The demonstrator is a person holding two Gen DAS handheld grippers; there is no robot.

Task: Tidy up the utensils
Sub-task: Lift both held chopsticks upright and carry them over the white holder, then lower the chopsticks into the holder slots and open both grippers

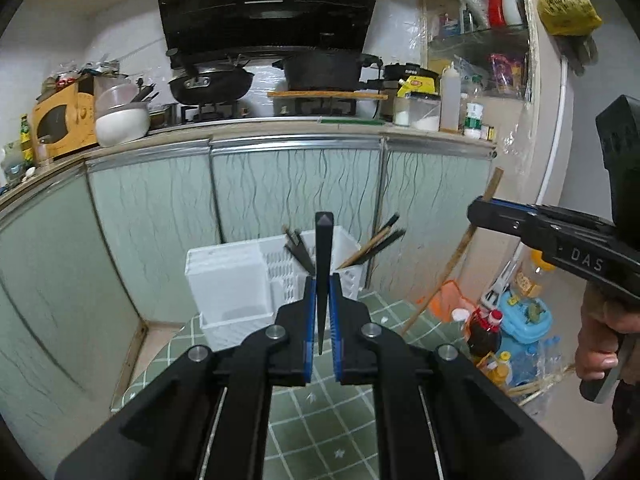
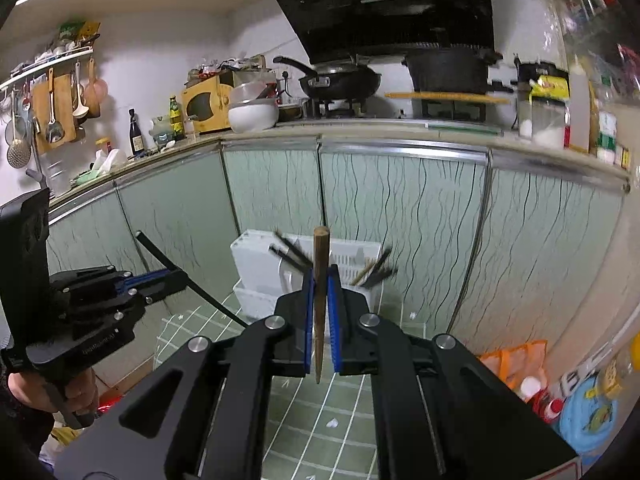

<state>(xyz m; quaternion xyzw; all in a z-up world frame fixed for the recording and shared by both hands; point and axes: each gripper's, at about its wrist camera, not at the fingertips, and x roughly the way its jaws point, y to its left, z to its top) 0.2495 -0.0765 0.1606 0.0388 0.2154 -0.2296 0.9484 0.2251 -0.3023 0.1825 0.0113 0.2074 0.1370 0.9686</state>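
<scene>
Two grips: left hand-held gripper (image 1: pixel 322 280) pinches a black chopstick (image 1: pixel 323 248); right hand-held gripper (image 2: pixel 320 280) pinches a brown chopstick (image 2: pixel 320 264).

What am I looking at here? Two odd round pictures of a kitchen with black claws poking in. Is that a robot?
No robot: a person holds a hand-operated tool in each hand, and a wide-angle camera on each looks along its two fingers. One picture comes from the left tool, the other from the right tool; each also shows the other at its edge. The left tool is shut on a black chopstick, the right on a brown wooden chopstick. Ahead, on a green tiled surface, stands a white utensil holder with more chopsticks in it.
</scene>
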